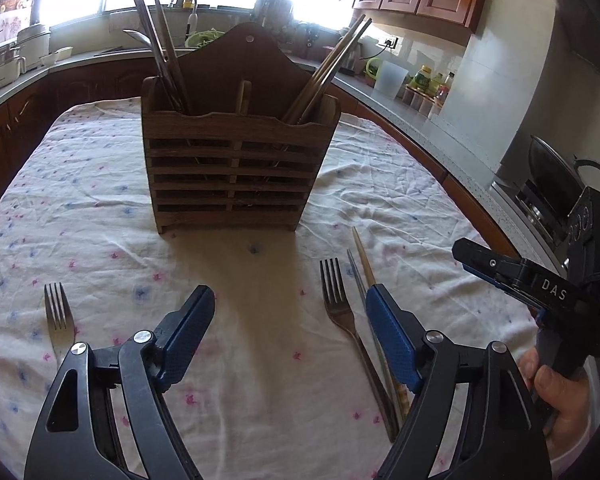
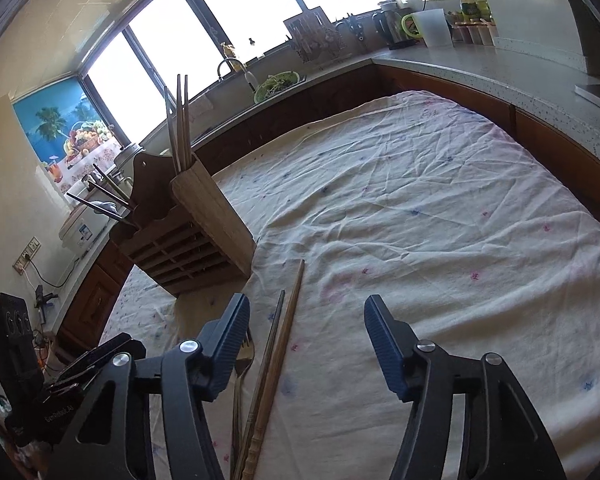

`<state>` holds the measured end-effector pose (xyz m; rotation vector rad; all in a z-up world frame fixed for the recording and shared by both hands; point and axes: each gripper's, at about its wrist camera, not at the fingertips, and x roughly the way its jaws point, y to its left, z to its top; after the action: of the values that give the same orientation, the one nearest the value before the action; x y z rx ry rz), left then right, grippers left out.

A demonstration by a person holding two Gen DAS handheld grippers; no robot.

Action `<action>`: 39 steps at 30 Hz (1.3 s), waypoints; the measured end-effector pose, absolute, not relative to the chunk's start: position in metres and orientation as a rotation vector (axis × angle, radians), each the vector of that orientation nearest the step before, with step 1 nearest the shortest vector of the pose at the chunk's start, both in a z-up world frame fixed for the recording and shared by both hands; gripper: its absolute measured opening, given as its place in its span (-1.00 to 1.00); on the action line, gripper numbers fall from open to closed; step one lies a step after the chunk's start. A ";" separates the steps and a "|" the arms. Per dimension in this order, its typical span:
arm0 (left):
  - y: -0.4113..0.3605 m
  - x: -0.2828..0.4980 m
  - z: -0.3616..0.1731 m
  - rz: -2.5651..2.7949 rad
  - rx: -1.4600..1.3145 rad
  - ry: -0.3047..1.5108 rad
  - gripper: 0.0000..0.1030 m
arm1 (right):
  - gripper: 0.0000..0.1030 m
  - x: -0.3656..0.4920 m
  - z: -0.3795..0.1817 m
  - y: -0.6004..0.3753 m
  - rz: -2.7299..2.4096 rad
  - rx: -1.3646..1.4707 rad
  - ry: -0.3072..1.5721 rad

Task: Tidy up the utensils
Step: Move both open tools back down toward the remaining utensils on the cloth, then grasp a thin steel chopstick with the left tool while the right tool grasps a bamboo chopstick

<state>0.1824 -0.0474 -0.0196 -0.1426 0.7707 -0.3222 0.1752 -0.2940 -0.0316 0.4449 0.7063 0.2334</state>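
Observation:
A wooden slatted utensil holder [image 1: 232, 168] stands on the table and holds chopsticks and a spoon; it also shows in the right wrist view [image 2: 188, 240]. My left gripper [image 1: 288, 300] is open and empty above the cloth in front of it. A fork [image 1: 58, 316] lies at the left. Another fork [image 1: 342, 316], a metal chopstick [image 1: 358, 276] and a wooden chopstick [image 1: 364, 256] lie by its right finger. My right gripper [image 2: 306, 312] is open and empty, above the wooden chopstick [image 2: 288, 320], metal chopstick [image 2: 274, 328] and fork [image 2: 244, 356]. It also shows in the left wrist view [image 1: 500, 268].
A white flowered cloth [image 2: 440, 220] covers the table. Kitchen counters [image 2: 480, 64] curve round it, with a sink, kettle, jars and a stove pot [image 1: 552, 172] on them.

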 end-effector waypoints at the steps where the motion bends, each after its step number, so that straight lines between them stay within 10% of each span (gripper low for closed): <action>1: -0.051 0.187 -0.021 -0.334 -0.139 0.778 0.41 | 0.03 0.180 -0.032 -0.292 0.239 0.438 0.713; 16: -0.087 0.236 -0.054 -0.439 -0.072 0.897 -0.04 | -0.53 0.264 -0.066 -0.259 0.297 0.332 0.902; 31: -0.111 0.245 -0.069 -0.553 -0.027 0.918 -0.94 | -0.61 0.279 -0.076 -0.264 0.289 0.324 0.932; 39: -0.094 0.230 -0.064 -0.528 -0.038 0.921 -0.95 | -0.61 0.278 -0.074 -0.247 0.285 0.249 0.936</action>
<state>0.2299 -0.0942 -0.0635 -0.0385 0.9214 -0.5285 0.2778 -0.2472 -0.0740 0.2491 0.9358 0.2853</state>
